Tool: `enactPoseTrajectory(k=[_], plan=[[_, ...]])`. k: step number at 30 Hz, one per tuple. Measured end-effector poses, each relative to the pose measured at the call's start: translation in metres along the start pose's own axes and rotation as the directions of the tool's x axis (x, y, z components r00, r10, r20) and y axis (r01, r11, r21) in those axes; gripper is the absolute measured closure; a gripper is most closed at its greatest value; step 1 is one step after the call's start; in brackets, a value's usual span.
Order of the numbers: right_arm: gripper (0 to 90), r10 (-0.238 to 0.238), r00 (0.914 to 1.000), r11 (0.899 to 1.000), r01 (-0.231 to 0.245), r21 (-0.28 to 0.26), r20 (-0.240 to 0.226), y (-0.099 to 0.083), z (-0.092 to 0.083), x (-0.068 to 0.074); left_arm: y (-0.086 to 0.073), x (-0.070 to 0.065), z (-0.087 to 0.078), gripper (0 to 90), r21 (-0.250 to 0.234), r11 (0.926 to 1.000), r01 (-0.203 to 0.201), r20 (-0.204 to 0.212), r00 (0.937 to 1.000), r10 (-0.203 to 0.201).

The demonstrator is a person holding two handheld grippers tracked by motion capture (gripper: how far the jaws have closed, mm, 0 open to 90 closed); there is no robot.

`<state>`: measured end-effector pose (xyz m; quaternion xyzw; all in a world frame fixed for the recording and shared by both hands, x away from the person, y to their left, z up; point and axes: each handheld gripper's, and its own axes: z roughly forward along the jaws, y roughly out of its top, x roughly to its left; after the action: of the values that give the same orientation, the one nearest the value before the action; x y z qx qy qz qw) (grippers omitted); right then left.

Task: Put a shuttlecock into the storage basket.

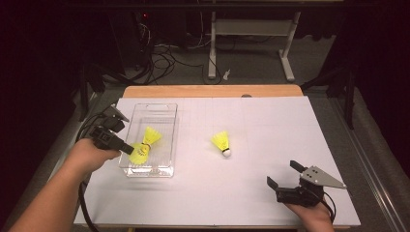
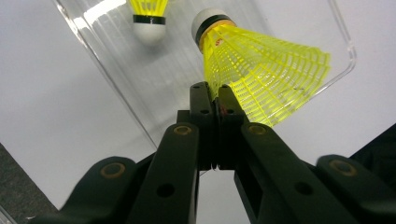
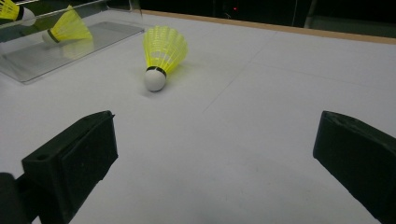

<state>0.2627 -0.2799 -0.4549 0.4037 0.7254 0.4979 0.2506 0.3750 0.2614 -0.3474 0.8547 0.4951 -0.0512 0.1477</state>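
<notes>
Far left, the left gripper (image 1: 126, 148) has its jaws pinched together on the skirt edge of a yellow shuttlecock (image 1: 139, 153), held over the near end of the clear tray (image 1: 170, 126). A second shuttlecock (image 1: 152, 136) already lies in the tray, just beyond. In the left gripper view the held one's long axis runs across the frame, cork up-left, skirt flaring right. The step looks like placing it: best lowered until the skirt nears the tray floor, clear of the other one, then released gently so the thin mesh does not snag. Mid-worktop (image 1: 270, 193), a third shuttlecock (image 1: 222, 143) lies tilted, cork toward the near edge. Far right, the right gripper (image 1: 285, 175) rests wide open, empty.
</notes>
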Motion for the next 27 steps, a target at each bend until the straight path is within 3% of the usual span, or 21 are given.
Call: enactPoseTrajectory(k=[9,11,27], plan=[[0.3,-0.009,1.0000,1.000,0.009,0.001,-0.001,0.001,0.000,0.001,-0.005,0.007,0.008,88.8,0.011,0.9987,0.050,0.003,0.9987,-0.050],[0.3,-0.008,1.0000,1.000,0.008,0.003,-0.002,0.001,0.000,0.002,-0.005,0.011,0.011,88.8,0.000,0.9996,0.026,0.002,0.9996,-0.026],[0.3,-0.013,0.9999,1.000,0.013,0.008,-0.004,0.000,0.001,0.002,-0.011,0.021,0.025,88.7,0.009,0.9986,0.053,0.000,0.9986,-0.053]])
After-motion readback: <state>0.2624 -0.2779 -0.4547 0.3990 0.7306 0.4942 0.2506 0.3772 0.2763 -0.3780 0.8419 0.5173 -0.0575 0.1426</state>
